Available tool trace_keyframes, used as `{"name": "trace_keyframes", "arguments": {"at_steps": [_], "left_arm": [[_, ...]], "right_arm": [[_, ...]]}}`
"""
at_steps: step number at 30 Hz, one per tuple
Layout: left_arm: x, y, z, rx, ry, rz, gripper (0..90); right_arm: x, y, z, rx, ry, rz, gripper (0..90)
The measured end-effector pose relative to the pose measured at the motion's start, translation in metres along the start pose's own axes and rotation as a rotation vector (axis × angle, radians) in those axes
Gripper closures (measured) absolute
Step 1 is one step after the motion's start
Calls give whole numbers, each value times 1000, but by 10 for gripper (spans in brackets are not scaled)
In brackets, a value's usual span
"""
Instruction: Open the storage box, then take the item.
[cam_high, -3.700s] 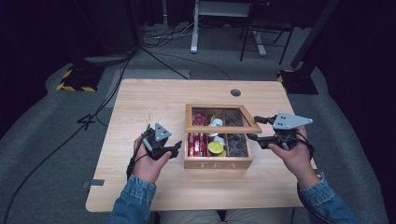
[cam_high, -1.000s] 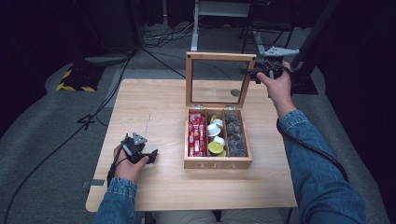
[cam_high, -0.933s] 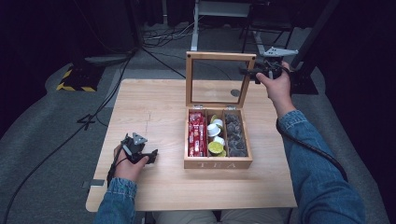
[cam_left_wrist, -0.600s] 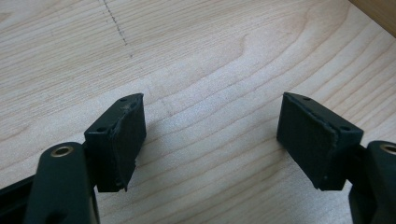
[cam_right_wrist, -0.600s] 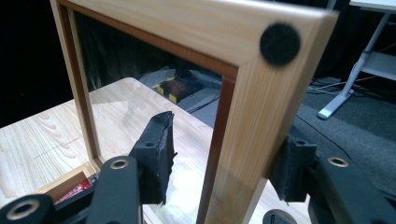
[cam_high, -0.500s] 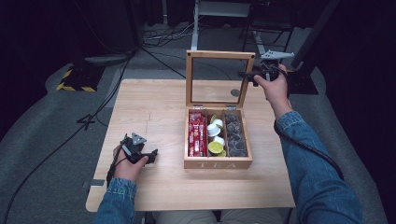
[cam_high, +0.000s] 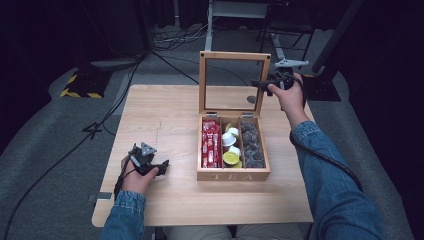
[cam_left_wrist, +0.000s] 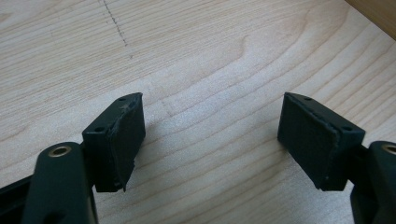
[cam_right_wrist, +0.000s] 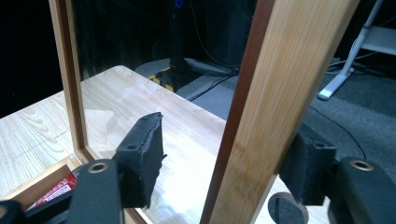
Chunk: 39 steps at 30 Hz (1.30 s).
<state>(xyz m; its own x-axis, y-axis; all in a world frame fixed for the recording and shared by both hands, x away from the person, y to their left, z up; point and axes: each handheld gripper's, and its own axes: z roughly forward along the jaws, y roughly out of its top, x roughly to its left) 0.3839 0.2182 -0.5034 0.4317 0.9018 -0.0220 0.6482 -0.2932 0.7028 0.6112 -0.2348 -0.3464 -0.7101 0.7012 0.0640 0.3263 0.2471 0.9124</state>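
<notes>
The lid (cam_high: 234, 80) is stood upright and just released by the right gripper (cam_high: 263, 86), its fingers (cam_right_wrist: 140, 156) opening, frame between them untouched; the left gripper (cam_left_wrist: 210, 140) rests spread on the surface (cam_high: 165, 115); the tea box (cam_high: 233, 145) is open.

A light wooden table (cam_high: 165, 115) with a round cable hole near its far edge stands on grey carpet (cam_high: 45, 150). Black cables (cam_high: 100, 125) trail across the floor at the left. A yellow-and-black striped base (cam_high: 80, 85) sits beyond the table's far left corner. Behind, a white desk frame (cam_high: 235, 20) rises against a dark, unlit room.
</notes>
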Motion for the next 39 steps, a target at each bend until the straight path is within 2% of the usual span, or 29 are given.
{"name": "trace_keyframes", "arguments": {"at_steps": [7, 12, 21, 26, 27, 32, 34, 35, 39], "left_arm": [[0, 0, 0, 0, -1, -1, 235], [0, -1, 0, -1, -3, 0, 235], [0, -1, 0, 0, -6, 0, 232], [1, 0, 0, -1, -14, 5, 227], [1, 0, 0, -1, -15, 7, 227], [2, 1, 1, 7, -21, 13, 202], [2, 2, 2, 9, -19, 12, 188], [2, 2, 3, 11, -18, 13, 174], [2, 2, 3, 10, -20, 12, 164]], "right_arm": [[-2, -2, 5, 2, -4, 25, 326], [-3, -3, 11, 4, -9, 39, 271], [-3, -1, 11, 23, -28, 37, 229], [-3, 2, 0, 30, -51, 20, 208], [-3, 3, -7, 33, -61, 18, 207], [1, 8, -24, 31, -57, 29, 204], [5, 10, -32, 28, -39, 28, 200], [11, 12, -40, 24, -22, 17, 183], [26, 15, -52, 8, 9, -16, 172]]}}
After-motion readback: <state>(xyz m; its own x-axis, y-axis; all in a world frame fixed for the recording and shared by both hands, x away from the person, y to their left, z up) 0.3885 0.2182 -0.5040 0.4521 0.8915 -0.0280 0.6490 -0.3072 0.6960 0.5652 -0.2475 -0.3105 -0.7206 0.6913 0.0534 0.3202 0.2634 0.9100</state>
